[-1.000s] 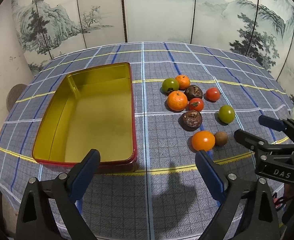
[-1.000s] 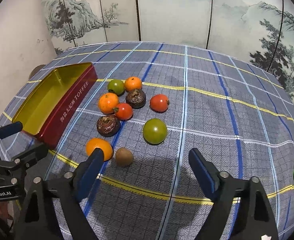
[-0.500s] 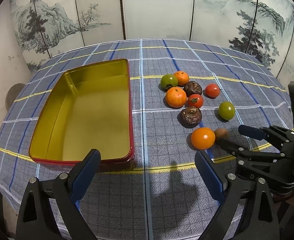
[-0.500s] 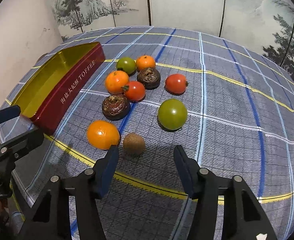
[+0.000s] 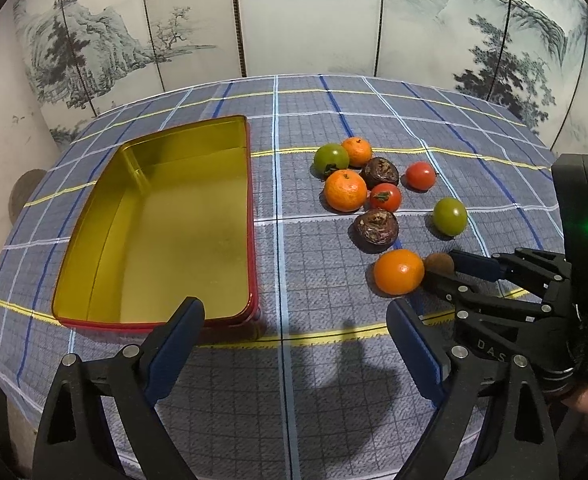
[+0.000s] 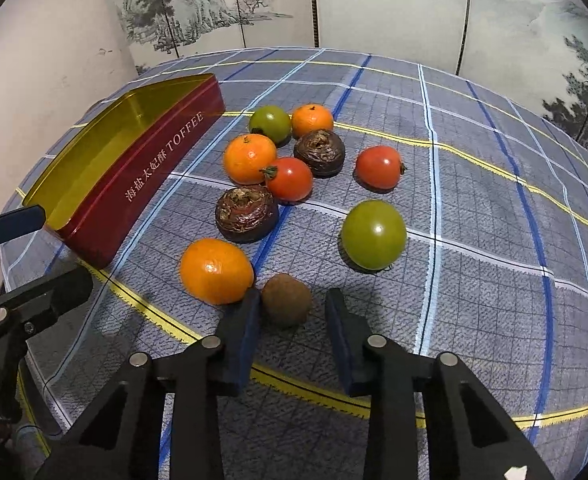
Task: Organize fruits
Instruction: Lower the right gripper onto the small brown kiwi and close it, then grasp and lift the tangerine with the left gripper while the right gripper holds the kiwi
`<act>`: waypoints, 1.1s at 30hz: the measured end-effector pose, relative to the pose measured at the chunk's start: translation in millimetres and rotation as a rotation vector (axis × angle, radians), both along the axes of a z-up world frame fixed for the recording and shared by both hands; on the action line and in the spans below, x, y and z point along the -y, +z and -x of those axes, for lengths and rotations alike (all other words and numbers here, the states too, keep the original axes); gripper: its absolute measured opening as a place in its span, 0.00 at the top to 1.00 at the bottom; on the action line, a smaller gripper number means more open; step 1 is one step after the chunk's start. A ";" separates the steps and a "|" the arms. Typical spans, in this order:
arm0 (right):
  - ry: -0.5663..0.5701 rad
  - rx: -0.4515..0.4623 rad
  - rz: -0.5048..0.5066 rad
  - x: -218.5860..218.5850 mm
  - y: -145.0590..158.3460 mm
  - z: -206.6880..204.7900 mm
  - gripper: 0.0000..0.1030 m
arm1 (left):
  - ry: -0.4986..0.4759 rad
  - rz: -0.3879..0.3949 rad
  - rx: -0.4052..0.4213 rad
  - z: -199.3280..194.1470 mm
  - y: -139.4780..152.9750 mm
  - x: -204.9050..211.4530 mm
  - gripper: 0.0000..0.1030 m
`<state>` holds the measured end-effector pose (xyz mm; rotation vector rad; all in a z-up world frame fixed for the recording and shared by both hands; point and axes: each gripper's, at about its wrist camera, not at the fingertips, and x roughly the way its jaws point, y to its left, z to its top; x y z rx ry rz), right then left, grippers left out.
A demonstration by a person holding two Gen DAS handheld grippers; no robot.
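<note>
Two views differ: right wrist reads "TOFFEE" on the red-walled gold tin [image 6: 154, 160]; left shows its interior. Right hand-held gripper [image 6: 294, 312], jaws just narrowing, straddles the small brown round fruit [image 6: 286, 298] on the bench [image 6: 493, 260], a gap on one side. Left hand-held gripper [image 5: 294, 336] gapes wide.

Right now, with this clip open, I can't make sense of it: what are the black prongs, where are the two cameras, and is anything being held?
There is no robot here. A person holds a two-finger gripper in each hand, and each carries a fisheye camera looking along its fingers. One picture is from the left gripper, the other from the right gripper. On the checked tablecloth lie an empty toffee tin, mandarins, red tomatoes, green tomatoes, two dark wrinkled fruits and a small brown fruit. The left gripper is open and empty. The right gripper's jaws have just been closing around the small brown fruit, but a gap shows on one side, so nothing is held yet.
</note>
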<state>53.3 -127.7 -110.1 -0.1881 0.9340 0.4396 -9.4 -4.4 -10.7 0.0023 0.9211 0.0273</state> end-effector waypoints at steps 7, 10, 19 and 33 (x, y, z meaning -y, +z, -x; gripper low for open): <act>-0.008 0.006 0.000 2.4 0.1 -0.7 0.77 | -0.023 0.004 -0.004 -3.3 -0.7 6.4 0.12; -0.032 0.007 0.002 11.5 0.9 -1.9 0.77 | -0.044 0.014 -0.004 -5.7 -0.6 11.1 0.12; -0.153 0.015 -0.009 55.3 2.4 -12.1 0.77 | -0.106 0.052 -0.019 -19.7 -2.7 31.1 0.16; -0.226 0.032 -0.037 91.7 2.1 -21.4 0.77 | -0.131 0.075 -0.070 -43.6 -18.3 54.0 0.21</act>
